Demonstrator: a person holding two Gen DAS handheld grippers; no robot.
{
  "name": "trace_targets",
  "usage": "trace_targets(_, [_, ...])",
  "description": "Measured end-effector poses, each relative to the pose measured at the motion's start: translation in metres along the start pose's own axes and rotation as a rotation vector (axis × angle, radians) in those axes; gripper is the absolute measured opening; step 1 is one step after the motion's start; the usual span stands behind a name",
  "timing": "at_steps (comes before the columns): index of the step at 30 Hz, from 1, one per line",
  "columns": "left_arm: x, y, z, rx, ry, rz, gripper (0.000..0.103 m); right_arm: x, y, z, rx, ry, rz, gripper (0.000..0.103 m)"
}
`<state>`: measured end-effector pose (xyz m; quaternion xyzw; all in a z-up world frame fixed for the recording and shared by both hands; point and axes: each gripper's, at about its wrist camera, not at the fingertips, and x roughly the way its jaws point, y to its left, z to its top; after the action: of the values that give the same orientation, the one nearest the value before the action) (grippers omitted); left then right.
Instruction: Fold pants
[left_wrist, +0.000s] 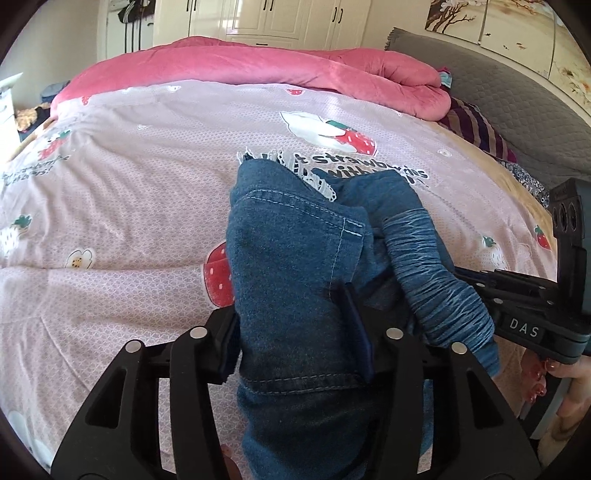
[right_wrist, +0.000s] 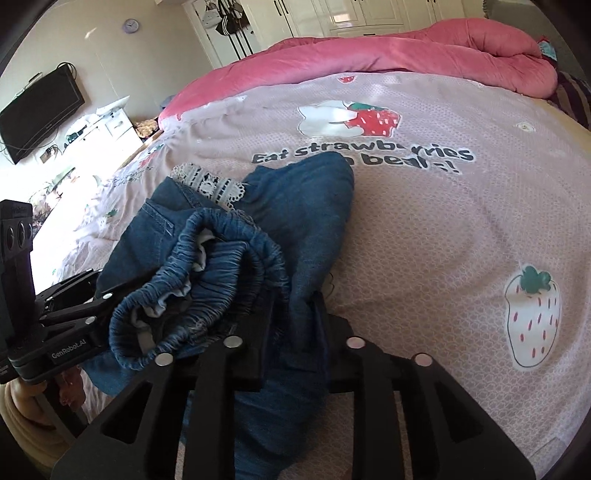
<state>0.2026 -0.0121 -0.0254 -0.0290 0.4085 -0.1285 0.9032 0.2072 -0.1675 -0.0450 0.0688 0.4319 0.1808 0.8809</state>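
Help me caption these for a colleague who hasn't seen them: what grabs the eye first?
Crumpled blue denim pants with a white lace trim lie mid-bed on a pink strawberry-print cover. Denim runs between the jaws of both the left gripper and the right gripper. A rolled pink quilt lies along the far edge.

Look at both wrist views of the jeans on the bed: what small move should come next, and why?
Probably lower both grippers and lay the jeans flat on the bedsheet. The denim sits bunched between the left gripper fingers and the right gripper fingers, waistband crumpled, lace hem folded under, so it needs spreading before a neat fold.
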Motion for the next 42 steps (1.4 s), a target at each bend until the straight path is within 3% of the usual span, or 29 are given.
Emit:
trace_targets(5, [-0.001, 0.004, 0.000, -0.020, 0.002, 0.001, 0.052, -0.004, 0.001, -0.003, 0.000, 0.014, -0.045, 0.040])
trace_targets(7, [-0.003, 0.005, 0.000, -0.019, 0.000, 0.004, 0.055, -0.009, 0.003, -0.005, -0.006, -0.001, -0.057, 0.053])
trace_targets(11, [-0.014, 0.006, -0.002, -0.016, -0.018, 0.016, 0.059, -0.025, 0.007, -0.010, -0.029, -0.037, -0.067, 0.058])
trace_targets(16, [-0.033, 0.007, -0.006, -0.027, -0.047, 0.016, 0.067, -0.052, 0.022, -0.016, -0.090, -0.106, -0.092, 0.075])
trace_targets(33, [-0.110, 0.001, -0.030, -0.038, -0.131, 0.043, 0.093, -0.127, 0.052, -0.035, -0.188, -0.269, -0.127, 0.095])
trace_targets(42, [-0.141, -0.009, -0.033, -0.039, -0.172, 0.069, 0.093, -0.156, 0.060, -0.043, -0.201, -0.323, -0.140, 0.098])
